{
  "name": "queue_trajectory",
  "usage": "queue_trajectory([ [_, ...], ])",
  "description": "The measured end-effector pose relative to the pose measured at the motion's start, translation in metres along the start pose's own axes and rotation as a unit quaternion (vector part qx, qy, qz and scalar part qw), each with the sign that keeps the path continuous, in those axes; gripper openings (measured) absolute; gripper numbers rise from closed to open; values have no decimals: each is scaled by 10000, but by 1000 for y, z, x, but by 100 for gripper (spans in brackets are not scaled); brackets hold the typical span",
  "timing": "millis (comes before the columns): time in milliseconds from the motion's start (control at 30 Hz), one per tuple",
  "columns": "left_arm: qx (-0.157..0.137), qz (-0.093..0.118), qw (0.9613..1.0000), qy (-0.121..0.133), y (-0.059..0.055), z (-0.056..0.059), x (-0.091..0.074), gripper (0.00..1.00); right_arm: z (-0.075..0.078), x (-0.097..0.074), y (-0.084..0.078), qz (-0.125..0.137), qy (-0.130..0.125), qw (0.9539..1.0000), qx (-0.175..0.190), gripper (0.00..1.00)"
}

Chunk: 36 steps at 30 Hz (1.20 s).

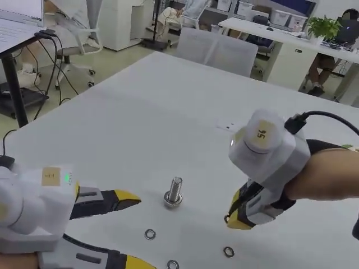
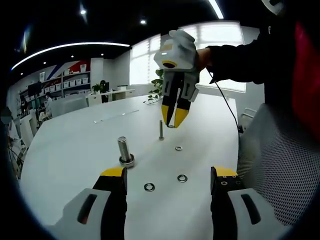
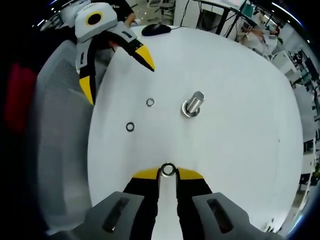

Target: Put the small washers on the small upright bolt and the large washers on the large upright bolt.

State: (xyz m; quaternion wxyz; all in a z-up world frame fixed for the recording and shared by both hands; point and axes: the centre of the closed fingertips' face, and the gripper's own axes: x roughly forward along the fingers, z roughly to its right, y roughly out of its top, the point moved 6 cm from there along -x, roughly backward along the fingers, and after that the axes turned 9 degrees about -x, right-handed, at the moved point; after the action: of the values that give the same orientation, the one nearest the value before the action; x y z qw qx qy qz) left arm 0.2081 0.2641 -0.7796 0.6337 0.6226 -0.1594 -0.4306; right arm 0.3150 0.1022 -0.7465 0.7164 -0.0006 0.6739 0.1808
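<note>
Washer, small and round, sat pinched between the tips of the right tongs, which hung close by the top of the small upright bolt. The left tongs were spread wide and held nothing, low over the white tabletop. The large upright bolt stood between both tongs, with three loose washers lying flat near it.

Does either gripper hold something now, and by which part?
The right gripper pinches a washer by its outer rim, between the jaw tips. The left gripper is open, holding nothing.
</note>
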Motion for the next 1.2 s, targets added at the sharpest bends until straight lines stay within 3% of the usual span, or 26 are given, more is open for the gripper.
queue_trajectory([
  [300, 13, -30, 10000, -56, 2, -1, 2, 67, 15, -26, -13, 10, -192, 9997, 137, 13],
  [600, 10, -27, 10000, -74, 3, -2, 3, 67, 28, -37, -32, -105, -356, 9988, 308, 13],
  [800, -5, -14, 10000, -52, 3, -3, 3, 67, 37, -30, -39, -187, -411, 9985, 301, 13],
  [1200, -46, -17, 10000, 27, 0, -5, 2, 67, 42, -8, -42, -223, -266, 9990, 288, 13],
])
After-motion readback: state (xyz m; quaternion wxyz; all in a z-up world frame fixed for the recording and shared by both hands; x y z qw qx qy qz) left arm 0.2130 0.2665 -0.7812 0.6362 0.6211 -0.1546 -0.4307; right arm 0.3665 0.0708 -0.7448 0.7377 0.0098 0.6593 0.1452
